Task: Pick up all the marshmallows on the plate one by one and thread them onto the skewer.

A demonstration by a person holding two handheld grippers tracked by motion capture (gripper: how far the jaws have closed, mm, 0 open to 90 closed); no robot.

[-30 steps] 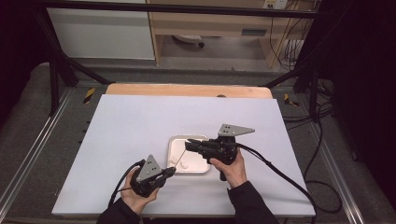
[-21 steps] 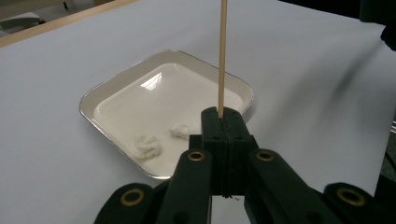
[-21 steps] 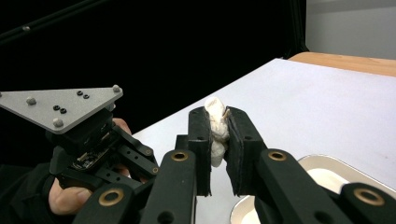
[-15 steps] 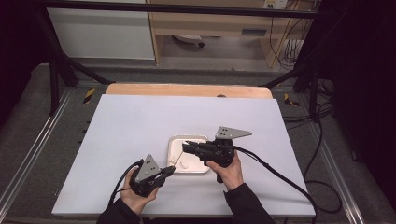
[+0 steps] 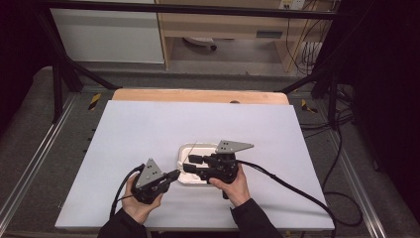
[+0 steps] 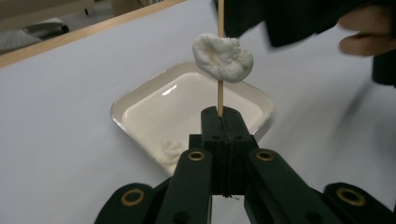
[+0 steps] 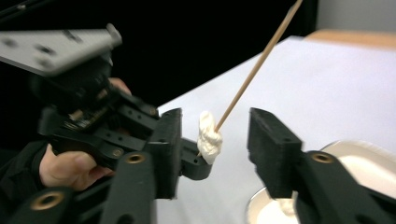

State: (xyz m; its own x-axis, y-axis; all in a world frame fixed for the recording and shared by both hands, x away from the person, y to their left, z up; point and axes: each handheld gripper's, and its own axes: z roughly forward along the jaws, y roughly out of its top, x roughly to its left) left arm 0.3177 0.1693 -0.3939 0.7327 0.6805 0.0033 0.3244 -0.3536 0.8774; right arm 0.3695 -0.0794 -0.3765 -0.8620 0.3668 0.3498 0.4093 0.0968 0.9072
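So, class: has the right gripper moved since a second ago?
Yes. The right gripper has slid toward the person and slightly left, judged against the white dish, whose far rim it now leaves showing.

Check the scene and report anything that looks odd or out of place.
One oddity: the white lump on the skewer held by the left tool is squashed and lopsided, not centred on the stick. A white smear lies in the dish.

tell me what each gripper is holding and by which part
The left gripper clamps the thin wooden skewer by its bottom end, below the white marshmallow. The right gripper is open, holding nothing.
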